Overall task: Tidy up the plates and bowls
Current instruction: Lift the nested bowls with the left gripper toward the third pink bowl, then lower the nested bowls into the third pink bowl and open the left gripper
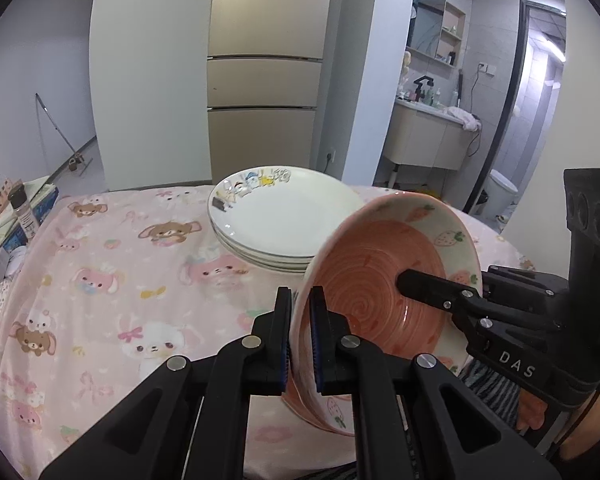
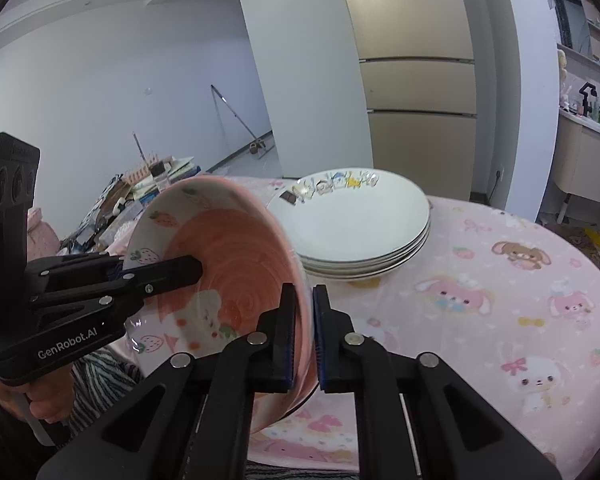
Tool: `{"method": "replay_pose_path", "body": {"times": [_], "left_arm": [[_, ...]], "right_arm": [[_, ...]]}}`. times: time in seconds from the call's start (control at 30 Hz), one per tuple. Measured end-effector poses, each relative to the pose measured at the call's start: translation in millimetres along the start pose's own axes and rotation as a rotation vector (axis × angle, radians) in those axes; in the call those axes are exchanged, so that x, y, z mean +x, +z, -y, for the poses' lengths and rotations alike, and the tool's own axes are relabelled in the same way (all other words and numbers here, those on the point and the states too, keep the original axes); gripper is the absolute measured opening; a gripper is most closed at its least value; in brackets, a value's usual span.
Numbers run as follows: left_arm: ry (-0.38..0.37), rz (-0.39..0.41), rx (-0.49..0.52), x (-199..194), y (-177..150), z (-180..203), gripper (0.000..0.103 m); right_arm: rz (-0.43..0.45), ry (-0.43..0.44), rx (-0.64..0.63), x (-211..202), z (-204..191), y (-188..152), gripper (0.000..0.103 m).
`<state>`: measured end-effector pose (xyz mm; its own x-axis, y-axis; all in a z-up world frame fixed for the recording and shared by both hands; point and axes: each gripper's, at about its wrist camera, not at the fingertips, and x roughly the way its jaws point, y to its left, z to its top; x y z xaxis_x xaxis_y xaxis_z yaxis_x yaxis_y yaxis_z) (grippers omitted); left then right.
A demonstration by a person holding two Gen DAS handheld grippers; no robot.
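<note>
A pink bowl with strawberry and carrot prints [image 1: 380, 280] is held tilted above the near edge of the table, and it also shows in the right wrist view [image 2: 228, 248]. My left gripper [image 1: 300, 300] is shut on its left rim. My right gripper [image 2: 304, 298] is shut on its right rim. Each gripper shows in the other's view, the right one [image 1: 440, 292] and the left one [image 2: 156, 280], with one finger inside the bowl. A stack of white plates with cartoon prints [image 1: 284, 216] sits behind the bowl on the table, also in the right wrist view [image 2: 360, 220].
The round table has a pink cartoon cloth [image 1: 112, 280]. Clutter with a spice jar [image 1: 22, 210] lies past its left edge. A fridge [image 1: 264, 72] stands behind, and a bathroom vanity [image 1: 428, 140] is to the right.
</note>
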<state>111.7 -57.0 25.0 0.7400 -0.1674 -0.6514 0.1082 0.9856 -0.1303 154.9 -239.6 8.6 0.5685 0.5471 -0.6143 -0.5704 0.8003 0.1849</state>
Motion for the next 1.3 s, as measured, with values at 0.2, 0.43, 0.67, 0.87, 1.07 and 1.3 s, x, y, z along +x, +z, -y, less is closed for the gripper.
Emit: {"method": "replay_pose_path", "body": {"times": [0.2, 0.43, 0.67, 0.87, 1.07, 1.3], "left_arm": [[0.02, -0.033, -0.002, 14.0, -5.5, -5.0, 0.01], [0.035, -0.036, 0.011, 19.5, -8.7, -5.5, 0.01], [0.02, -0.042, 0.0, 20.0, -9.6, -6.7, 0.01], [0.029, -0.038, 0.009, 20.5, -9.8, -6.1, 0.013], [0.031, -0.035, 0.017, 20.1, -10.1, -6.0, 0.013], [0.063, -0.024, 0.057, 20.0, -11.1, -1.4, 0.013]], "right_arm": [[-0.033, -0.008, -0.007, 13.4, -0.9, -7.5, 0.009], [-0.02, -0.018, -0.017, 13.8, -1.9, -9.8, 0.009], [-0.029, -0.091, -0.108, 13.1, -15.5, -11.6, 0.011], [-0.017, -0.164, -0.237, 10.6, -30.3, -15.0, 0.012], [-0.007, -0.196, -0.292, 8.8, -35.7, -16.3, 0.013], [0.03, -0.311, -0.415, 9.0, -46.2, -22.8, 0.018]]}}
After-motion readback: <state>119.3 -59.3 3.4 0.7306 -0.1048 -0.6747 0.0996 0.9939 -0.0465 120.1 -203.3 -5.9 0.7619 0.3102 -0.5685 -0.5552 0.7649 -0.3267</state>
